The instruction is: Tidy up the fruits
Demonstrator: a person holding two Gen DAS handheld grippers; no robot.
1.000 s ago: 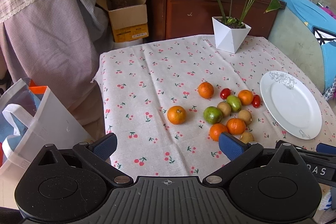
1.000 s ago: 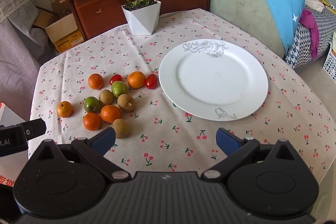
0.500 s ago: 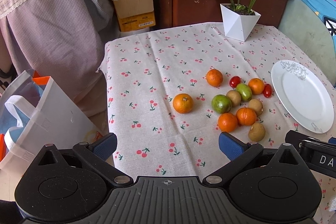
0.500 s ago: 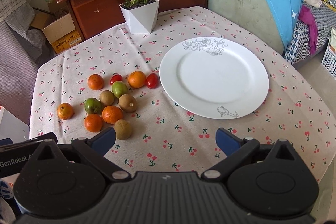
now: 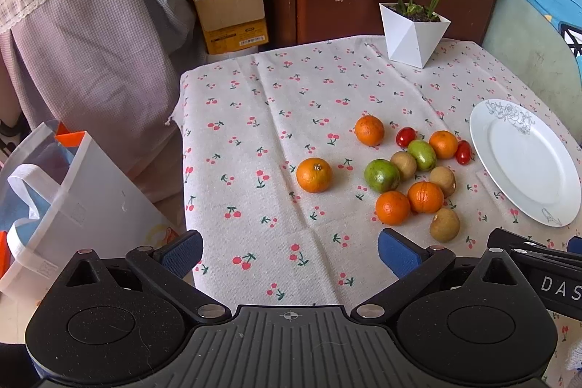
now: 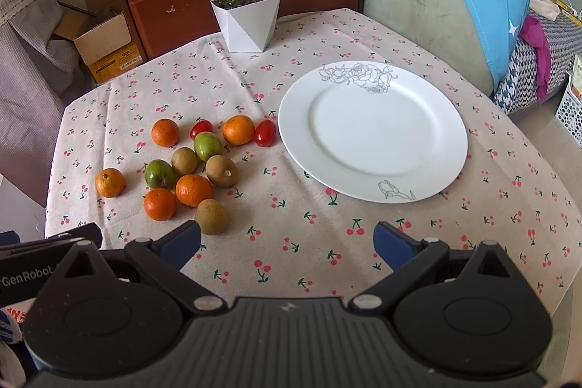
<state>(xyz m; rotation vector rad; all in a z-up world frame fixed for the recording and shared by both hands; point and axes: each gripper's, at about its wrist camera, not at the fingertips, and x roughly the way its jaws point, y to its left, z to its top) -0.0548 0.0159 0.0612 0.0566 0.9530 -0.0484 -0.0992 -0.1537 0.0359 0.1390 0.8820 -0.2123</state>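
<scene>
fruits (image 6: 189,166) near tablecloth (image 5: 276,119) left edge; plate (image 6: 443,177) beside.

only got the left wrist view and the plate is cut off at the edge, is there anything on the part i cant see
observer: No. The right wrist view shows the whole plate, and it holds no fruit.
operator: ok and is the right hand-held gripper open
observer: Yes, the right hand-held gripper is open, with nothing between its fingers.
operator: which fruit is closest to it
observer: A kiwi, lying just ahead of its left fingertip, not between the fingers.
</scene>
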